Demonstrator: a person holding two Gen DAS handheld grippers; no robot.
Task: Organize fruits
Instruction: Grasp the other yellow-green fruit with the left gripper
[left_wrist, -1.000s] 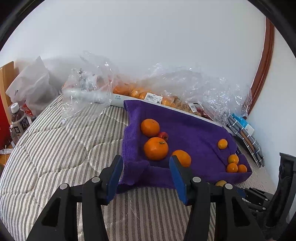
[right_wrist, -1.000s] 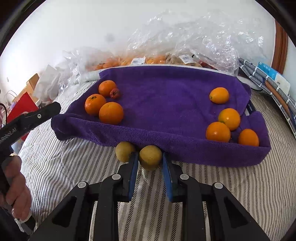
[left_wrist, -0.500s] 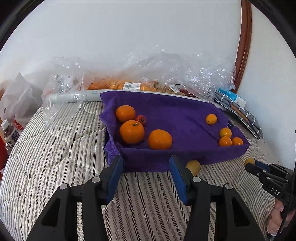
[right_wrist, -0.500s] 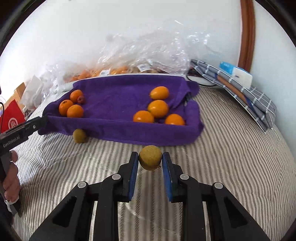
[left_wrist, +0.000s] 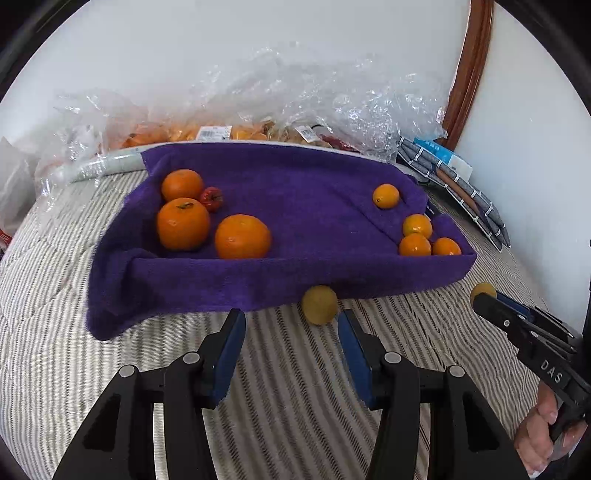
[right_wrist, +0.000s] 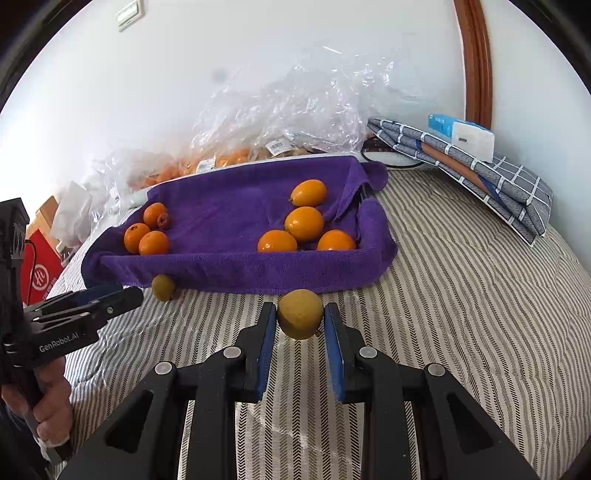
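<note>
A purple towel lies on the striped bed and holds three large oranges with a small red fruit at its left, and several small oranges at its right. My right gripper is shut on a yellow-green fruit, held in front of the towel's right part; it also shows in the left wrist view. A second yellow-green fruit lies on the bed against the towel's front edge. My left gripper is open and empty just short of it.
Clear plastic bags with more fruit lie behind the towel along the wall. Folded grey checked cloth with a white box lies at the back right. A red bag stands at the left of the bed.
My right gripper lifted one yellow-green fruit off the bed and carried it right, along the towel's front. My left gripper swung right, toward the other yellow-green fruit.
</note>
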